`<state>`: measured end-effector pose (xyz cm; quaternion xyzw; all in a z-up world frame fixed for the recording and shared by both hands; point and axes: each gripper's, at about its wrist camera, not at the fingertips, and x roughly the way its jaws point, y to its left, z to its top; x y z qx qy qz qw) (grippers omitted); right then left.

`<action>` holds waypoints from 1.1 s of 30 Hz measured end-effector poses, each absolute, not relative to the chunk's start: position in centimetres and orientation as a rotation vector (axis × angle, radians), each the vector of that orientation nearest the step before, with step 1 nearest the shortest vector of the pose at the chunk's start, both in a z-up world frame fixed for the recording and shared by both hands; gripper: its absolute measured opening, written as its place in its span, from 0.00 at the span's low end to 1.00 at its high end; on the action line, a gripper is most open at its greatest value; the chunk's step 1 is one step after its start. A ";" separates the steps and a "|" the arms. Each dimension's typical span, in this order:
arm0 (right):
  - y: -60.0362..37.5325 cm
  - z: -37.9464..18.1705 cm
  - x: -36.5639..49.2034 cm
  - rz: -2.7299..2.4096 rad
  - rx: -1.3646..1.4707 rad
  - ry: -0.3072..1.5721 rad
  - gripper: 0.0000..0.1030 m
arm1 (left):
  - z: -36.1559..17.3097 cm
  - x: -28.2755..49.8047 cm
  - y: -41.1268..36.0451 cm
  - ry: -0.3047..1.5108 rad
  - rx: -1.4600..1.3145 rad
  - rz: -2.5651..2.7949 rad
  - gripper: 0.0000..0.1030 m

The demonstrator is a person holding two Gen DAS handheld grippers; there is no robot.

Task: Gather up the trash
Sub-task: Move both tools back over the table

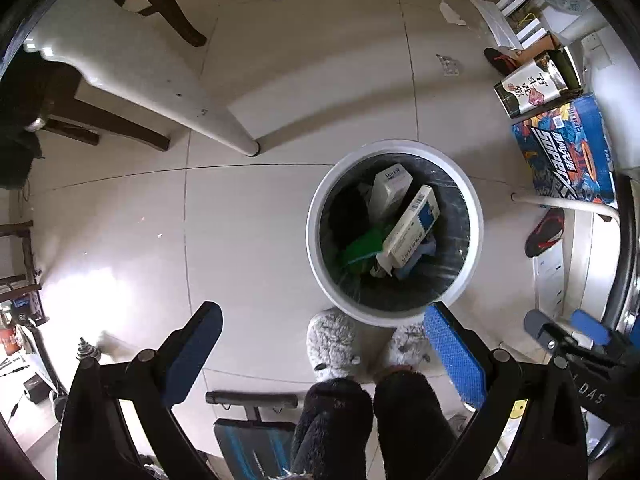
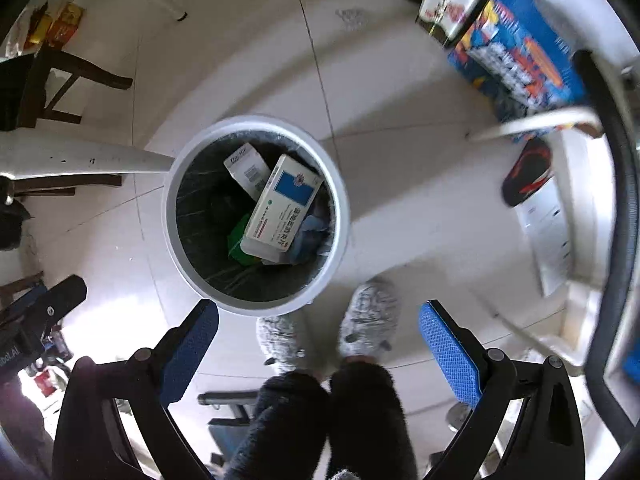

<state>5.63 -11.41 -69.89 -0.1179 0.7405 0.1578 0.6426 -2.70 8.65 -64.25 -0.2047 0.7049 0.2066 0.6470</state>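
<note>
Tongs first: your left tongs [image 1: 320, 344] and right tongs [image 2: 318, 340] both point straight down, spread to full width, nothing between the blue pads. Below them stand your grey slippers [image 1: 332, 344], just beside the white bin [image 1: 316, 240]. Inside the dark-lined bin lie two cartons: a white-and-blue box [image 2: 284, 204] over a white box [image 2: 248, 170], with green scrap beneath. Judged from this, a drop is complete; the next move calls for locating further litter. Only the left view shows candidates farther out on the floor: a torn paper scrap [image 1: 452, 12] and a small wrapper [image 1: 449, 65]. The right view alone shows the top face of the white-and-blue box.
</note>
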 end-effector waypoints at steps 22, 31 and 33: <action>-12.7 -43.3 0.7 0.413 -0.300 1.541 0.99 | -42.0 -7.5 5.4 1.498 -0.415 0.419 1.00; -13.2 -32.4 -1.0 0.437 -0.238 1.493 0.99 | -33.5 -8.4 5.1 1.421 -0.383 0.396 1.00; -13.0 -30.8 -0.9 0.445 -0.212 1.483 0.98 | -32.0 -8.0 5.3 1.398 -0.371 0.402 1.00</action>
